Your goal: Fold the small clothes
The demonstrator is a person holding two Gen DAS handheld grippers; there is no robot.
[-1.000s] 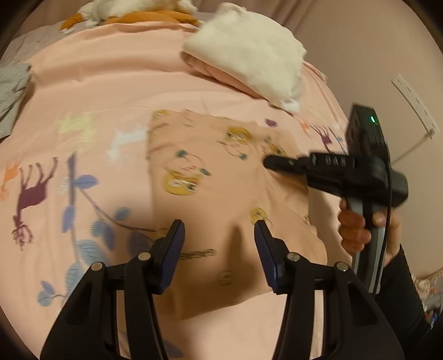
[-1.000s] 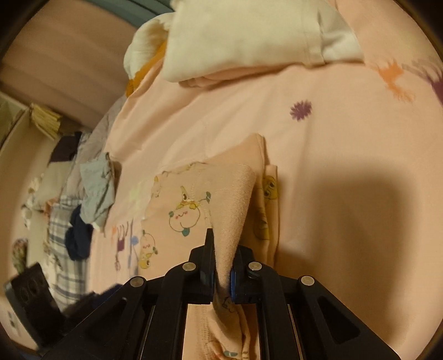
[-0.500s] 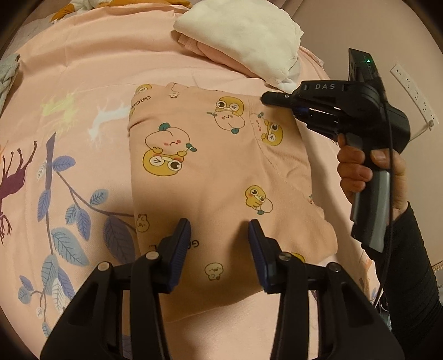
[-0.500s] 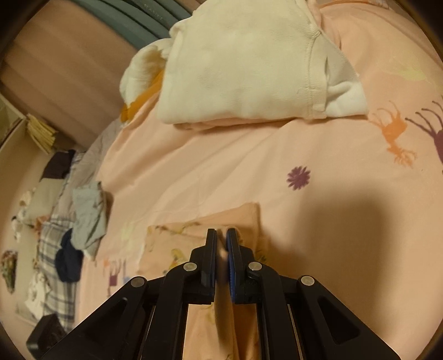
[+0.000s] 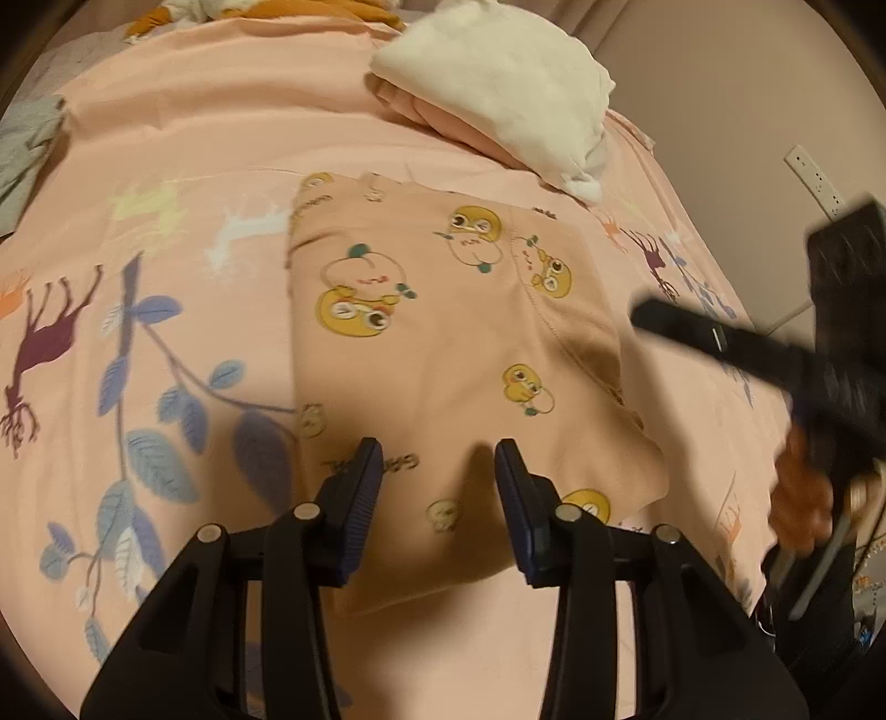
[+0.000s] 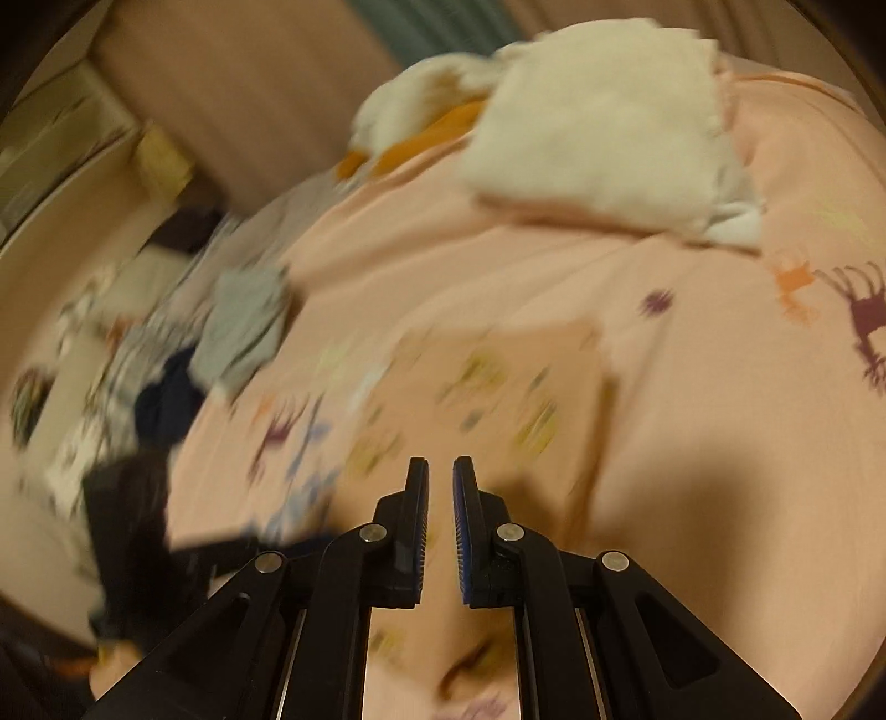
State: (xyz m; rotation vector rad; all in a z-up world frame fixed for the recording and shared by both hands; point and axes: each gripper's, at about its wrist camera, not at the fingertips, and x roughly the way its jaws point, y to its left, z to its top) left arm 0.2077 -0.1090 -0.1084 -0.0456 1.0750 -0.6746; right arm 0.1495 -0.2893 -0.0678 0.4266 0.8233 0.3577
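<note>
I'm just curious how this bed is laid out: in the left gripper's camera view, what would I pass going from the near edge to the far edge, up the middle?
Left gripper → pink cartoon-print garment, lying flat → bare pink bedsheet → folded cream garment on a folded pink one → orange cloth at the far edge.

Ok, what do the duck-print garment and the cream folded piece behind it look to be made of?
Duck-print garment: looks like a soft, matte knit, probably cotton jersey; it lies limp and flat, shows a stitched seam line, and the print is dull with no sheen. Cream folded piece: appears thicker and fuzzier, perhaps fleece or terry; its edges are plump and rounded. Neither fibre can be confirmed from the pictures.
</note>
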